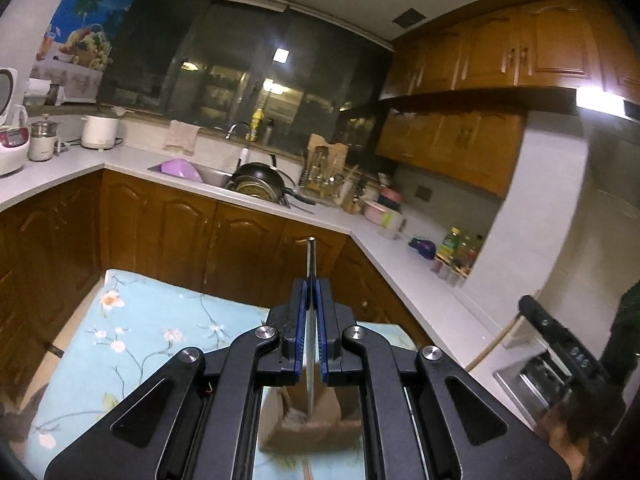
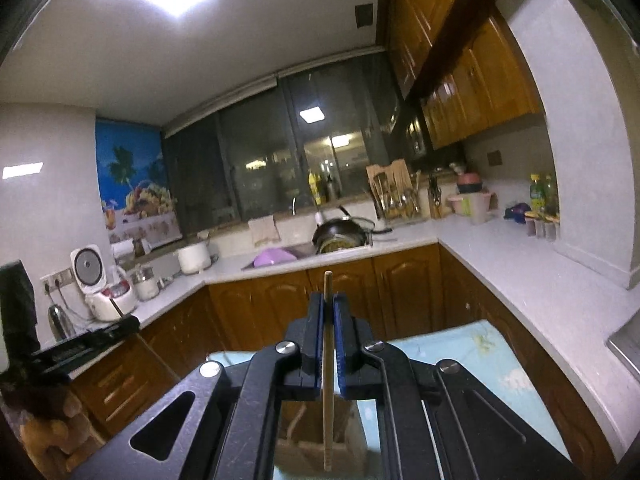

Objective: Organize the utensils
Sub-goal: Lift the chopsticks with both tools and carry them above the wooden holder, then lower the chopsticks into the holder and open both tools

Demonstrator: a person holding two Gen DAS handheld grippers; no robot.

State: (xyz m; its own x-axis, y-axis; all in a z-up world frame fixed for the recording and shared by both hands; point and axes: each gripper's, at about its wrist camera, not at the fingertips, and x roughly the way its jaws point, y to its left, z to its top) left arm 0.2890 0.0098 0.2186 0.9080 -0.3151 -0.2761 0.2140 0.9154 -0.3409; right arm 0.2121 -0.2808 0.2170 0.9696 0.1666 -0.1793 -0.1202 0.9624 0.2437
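Left gripper [image 1: 311,292] is pinched on a metal utensil [image 1: 311,258] standing upright between its blue pads, its lower end over a brown cardboard box [image 1: 308,428] just below the jaws on a floral cloth [image 1: 132,320]. Right gripper [image 2: 329,306] clamps a wooden chopstick [image 2: 327,280] upright above a wooden holder [image 2: 304,452]. Their contents are too blurred to tell.

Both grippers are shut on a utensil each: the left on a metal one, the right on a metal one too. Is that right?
Not quite. The left gripper is shut on a metal utensil, but the right wrist view shows the right gripper shut on a wooden chopstick.
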